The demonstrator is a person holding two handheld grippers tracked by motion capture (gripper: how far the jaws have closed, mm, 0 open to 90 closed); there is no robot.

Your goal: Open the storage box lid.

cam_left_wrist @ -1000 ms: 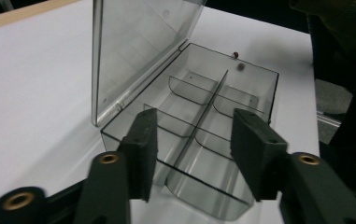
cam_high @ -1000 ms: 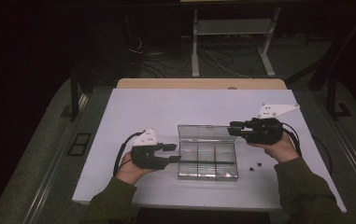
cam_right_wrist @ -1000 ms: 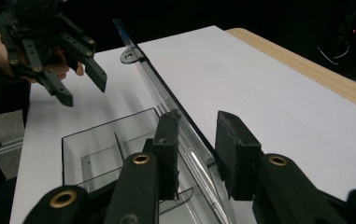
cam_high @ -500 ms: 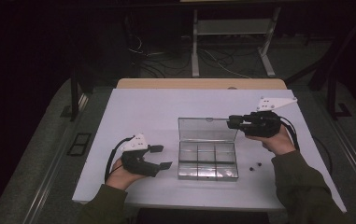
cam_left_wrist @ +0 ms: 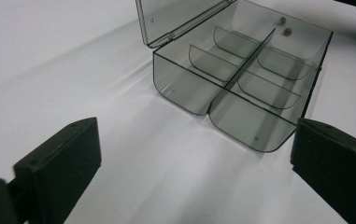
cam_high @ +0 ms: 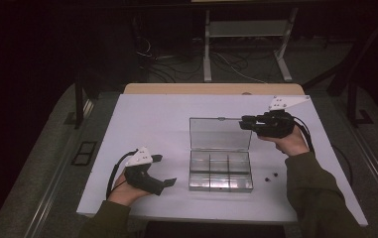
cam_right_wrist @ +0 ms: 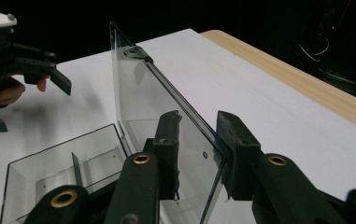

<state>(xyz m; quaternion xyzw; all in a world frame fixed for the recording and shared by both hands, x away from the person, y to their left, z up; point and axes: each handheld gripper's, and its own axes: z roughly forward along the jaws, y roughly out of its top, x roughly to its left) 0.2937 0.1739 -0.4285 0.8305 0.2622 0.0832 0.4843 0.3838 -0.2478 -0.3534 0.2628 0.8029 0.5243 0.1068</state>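
A clear plastic compartment box [cam_high: 220, 171] lies mid-table with its lid [cam_high: 220, 134] standing upright. My right gripper [cam_high: 246, 122] is shut on the lid's top right corner; in the right gripper view the lid edge [cam_right_wrist: 166, 102] runs between the two pads of this gripper [cam_right_wrist: 199, 135]. My left gripper [cam_high: 164, 171] rests on the table left of the box, apart from it. Its jaws have just been opening and now stand wide, with nothing between them. The left gripper view shows the box [cam_left_wrist: 241, 84] ahead of that gripper [cam_left_wrist: 189, 158], its divided compartments bare.
Two small dark bits [cam_high: 271, 176] lie on the white table [cam_high: 157, 119] right of the box. A wooden strip [cam_high: 211, 89] borders the table's far edge. A metal stand [cam_high: 248, 29] and cables sit on the floor beyond.
My left gripper drew back from the box's front left and its jaws opened wide. My right gripper shifted back with the lid, which now stands more upright.
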